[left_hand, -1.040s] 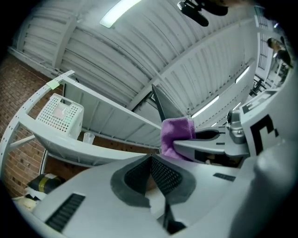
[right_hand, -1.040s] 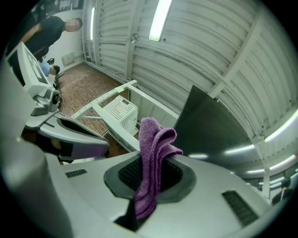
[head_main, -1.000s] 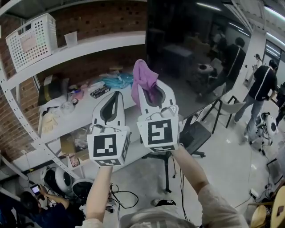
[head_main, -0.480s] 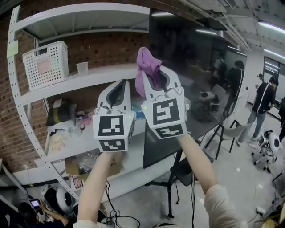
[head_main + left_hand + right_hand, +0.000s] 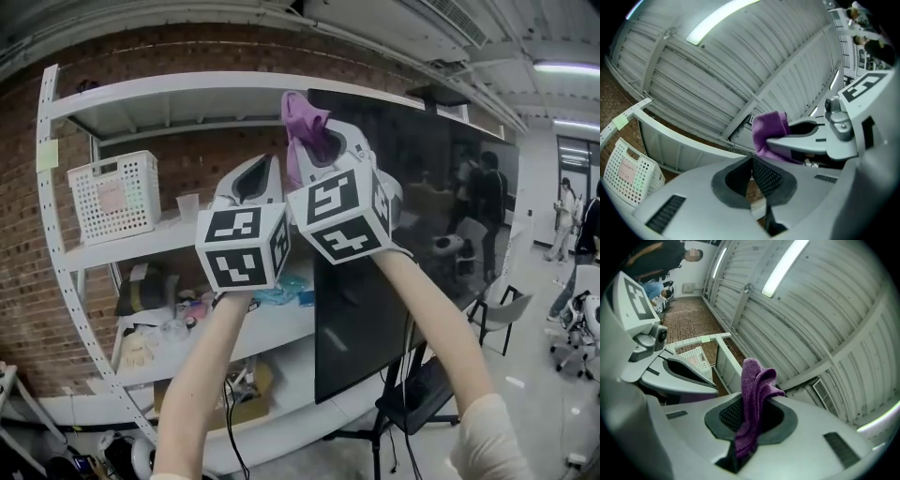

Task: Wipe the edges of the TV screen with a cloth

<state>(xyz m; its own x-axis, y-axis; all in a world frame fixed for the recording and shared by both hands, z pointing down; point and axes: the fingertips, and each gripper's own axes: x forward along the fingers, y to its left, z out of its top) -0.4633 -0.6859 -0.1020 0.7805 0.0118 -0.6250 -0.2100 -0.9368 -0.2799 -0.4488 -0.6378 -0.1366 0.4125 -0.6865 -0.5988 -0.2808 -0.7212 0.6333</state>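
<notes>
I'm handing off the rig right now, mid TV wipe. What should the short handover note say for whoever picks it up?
Right gripper: shut on the purple cloth, held high by the upper left corner of the TV screen. Whether the cloth touches the edge cannot be confirmed.
Left gripper: shut and empty, up beside the right one.
Done: the cloth is gripped and up at the screen. No view shows any edge wiped.
Left: probably press the cloth to the top edge, then run it round all four edges.

cloth (image 5: pixel 300 117) in right tongs (image 5: pixel 322 141), at TV screen (image 5: pixel 422 244) top corner, left tongs (image 5: pixel 255 173) just left, shelves (image 5: pixel 159 246) behind
</notes>
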